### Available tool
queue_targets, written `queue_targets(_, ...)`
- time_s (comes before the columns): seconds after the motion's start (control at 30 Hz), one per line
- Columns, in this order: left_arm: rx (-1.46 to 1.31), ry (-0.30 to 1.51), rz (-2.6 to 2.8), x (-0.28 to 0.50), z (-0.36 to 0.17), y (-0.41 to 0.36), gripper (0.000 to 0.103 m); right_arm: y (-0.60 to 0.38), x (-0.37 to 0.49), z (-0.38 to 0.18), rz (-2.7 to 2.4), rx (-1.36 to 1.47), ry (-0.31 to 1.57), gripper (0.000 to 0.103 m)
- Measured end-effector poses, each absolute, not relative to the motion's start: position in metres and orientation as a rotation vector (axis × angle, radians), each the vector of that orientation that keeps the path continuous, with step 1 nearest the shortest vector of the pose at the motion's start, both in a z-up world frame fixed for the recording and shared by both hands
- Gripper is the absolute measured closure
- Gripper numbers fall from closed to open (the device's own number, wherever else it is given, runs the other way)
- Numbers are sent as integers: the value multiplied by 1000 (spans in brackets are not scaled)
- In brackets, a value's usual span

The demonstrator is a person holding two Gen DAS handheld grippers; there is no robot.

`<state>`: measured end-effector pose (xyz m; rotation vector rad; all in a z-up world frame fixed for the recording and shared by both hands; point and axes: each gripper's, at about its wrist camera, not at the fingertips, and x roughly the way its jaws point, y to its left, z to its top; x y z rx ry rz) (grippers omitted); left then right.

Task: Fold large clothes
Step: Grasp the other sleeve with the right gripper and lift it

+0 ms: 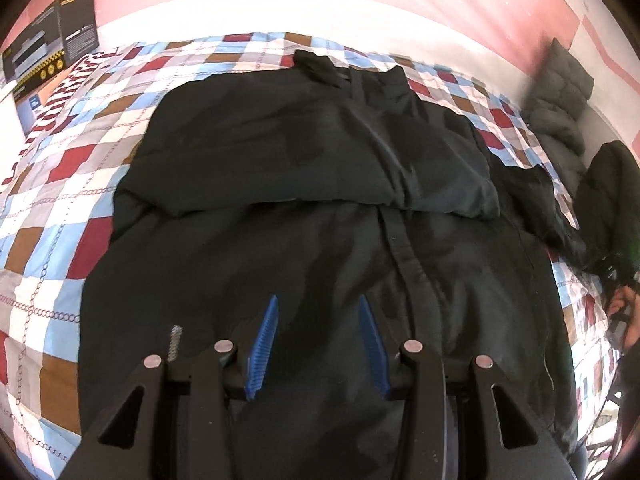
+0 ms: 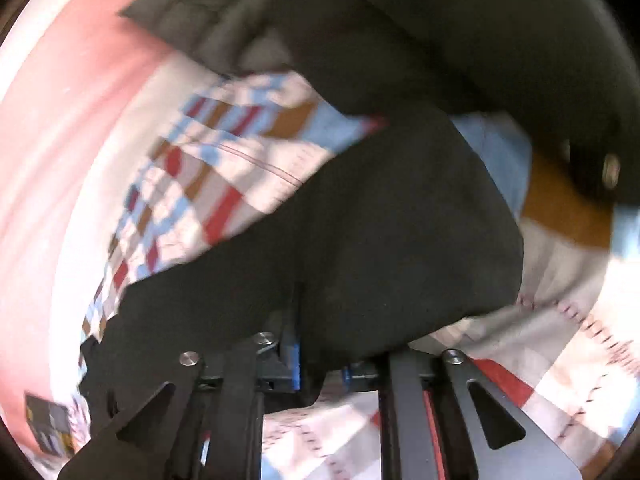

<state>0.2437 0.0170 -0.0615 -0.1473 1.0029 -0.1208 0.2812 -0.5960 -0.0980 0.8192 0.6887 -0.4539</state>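
The left gripper (image 1: 318, 344) has its two blue fingers (image 1: 264, 344) spread apart with nothing between them. It hovers over the near part of a big black coat (image 1: 304, 208) that lies flat on a checked quilt (image 1: 52, 216). Straight ahead of it, one part of the coat is already folded over the rest, and the fold edge runs across in front of the fingers.

The right gripper (image 2: 320, 372) looks closed on a black flap of the coat (image 2: 360, 240), which bulges out just ahead of it. This picture is blurry and the cloth hides the fingertips, so the grip may be only a thin bit of cloth.

What could go wrong: the coat looks thick and puffy, so the flap could slip out of the right gripper if it is pulled fast. The left gripper holds nothing down, so a pull could drag the whole coat and mess up the fold. The quilt could bunch up too.

Far ahead and to the left of the left gripper, a black printed box (image 1: 52, 36) stands by the quilt's edge. It looks shut, so what is inside cannot be seen. Far off to the right lies a grey pillow (image 1: 564, 92).
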Motion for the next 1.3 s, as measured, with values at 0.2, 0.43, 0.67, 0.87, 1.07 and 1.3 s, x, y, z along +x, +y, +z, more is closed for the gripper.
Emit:
queue_targets(0.2,-172,975,-110,232,-52,33,59,-548,283,2,-300,655,579,92)
queue_targets(0.43,-186,953,-86,223,-46,56,59,-452,304,100,-62,473,507,92)
queue_targets(0.67,-224,930,-30,216,-45,93,59,-330,341,127,149,340,538,92)
queue_targets(0.87,-264,930,24,210,-53,128,59,-208,375,83,313,219,674,92)
queue_targets(1.07,-289,931,67,202,-59,153,59,-126,404,-7,392,107,873,88)
queue_targets(1.3,-296,943,83,197,-63,163,59,-105,404,-68,400,49,1016,72)
